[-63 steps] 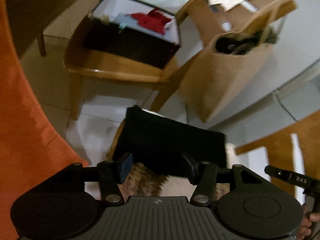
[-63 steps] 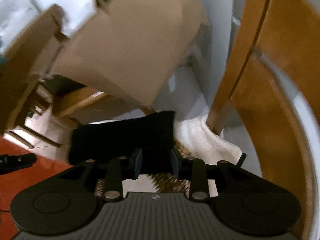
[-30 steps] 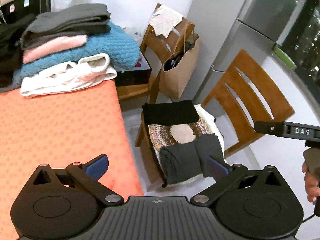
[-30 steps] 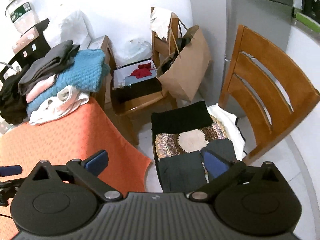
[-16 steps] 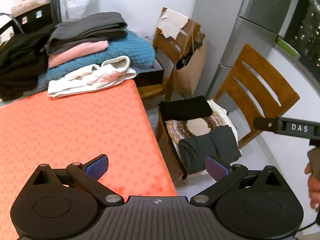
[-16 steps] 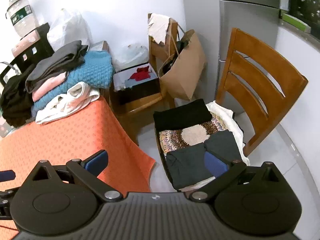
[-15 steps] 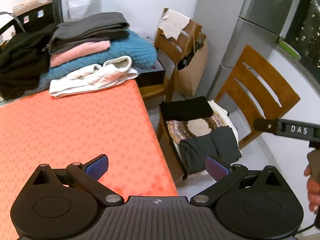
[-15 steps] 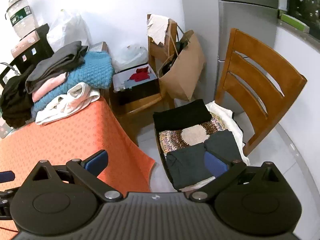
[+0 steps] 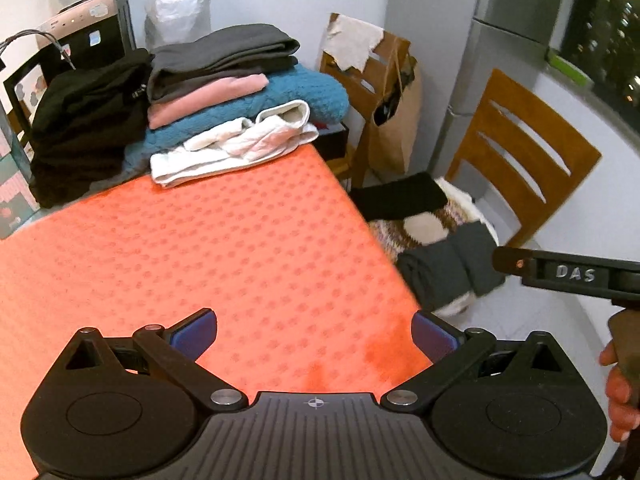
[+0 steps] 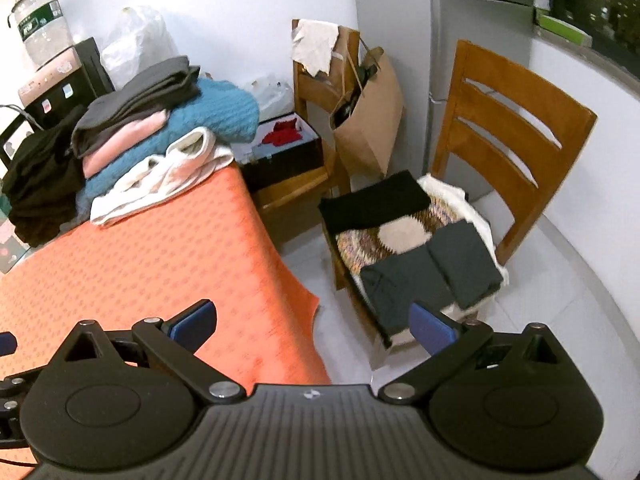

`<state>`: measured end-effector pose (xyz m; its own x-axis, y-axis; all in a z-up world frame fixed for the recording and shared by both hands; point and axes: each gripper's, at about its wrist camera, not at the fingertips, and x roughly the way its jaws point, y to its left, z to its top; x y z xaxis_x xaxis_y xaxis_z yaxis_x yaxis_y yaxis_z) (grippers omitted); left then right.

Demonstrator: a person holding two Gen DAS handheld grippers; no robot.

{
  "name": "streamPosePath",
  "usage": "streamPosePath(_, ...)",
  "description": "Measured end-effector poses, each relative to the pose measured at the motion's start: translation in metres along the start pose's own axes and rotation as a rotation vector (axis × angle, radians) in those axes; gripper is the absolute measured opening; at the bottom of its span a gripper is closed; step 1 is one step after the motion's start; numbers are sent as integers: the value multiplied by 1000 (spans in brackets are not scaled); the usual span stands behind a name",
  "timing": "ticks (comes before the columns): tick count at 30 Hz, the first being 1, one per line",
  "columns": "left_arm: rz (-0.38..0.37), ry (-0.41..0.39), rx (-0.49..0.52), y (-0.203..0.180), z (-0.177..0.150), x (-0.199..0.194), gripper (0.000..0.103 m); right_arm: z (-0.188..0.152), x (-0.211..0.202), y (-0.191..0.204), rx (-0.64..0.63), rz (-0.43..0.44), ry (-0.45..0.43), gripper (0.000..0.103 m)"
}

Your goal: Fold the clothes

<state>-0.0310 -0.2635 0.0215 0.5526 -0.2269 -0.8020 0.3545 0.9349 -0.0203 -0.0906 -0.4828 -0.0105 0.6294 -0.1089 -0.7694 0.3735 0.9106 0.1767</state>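
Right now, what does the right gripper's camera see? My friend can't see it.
The open right gripper hovers over an orange table. Unfolded clothes are piled at the far end. Beside the table, a wooden chair holds folded dark clothes.

Left gripper (image 9: 314, 334) held level, jaws spread wide and empty, right gripper (image 10: 312, 330) likewise — blue pads far apart, nothing between them, its bearer's hand (image 9: 618, 394) wrapped round the handle at the frame edge.
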Motion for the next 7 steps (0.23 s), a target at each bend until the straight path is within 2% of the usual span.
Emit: streamPosePath(7,-62,-21,106,46,-21,-17,103,-44,-20,58,45,-54,-36,103)
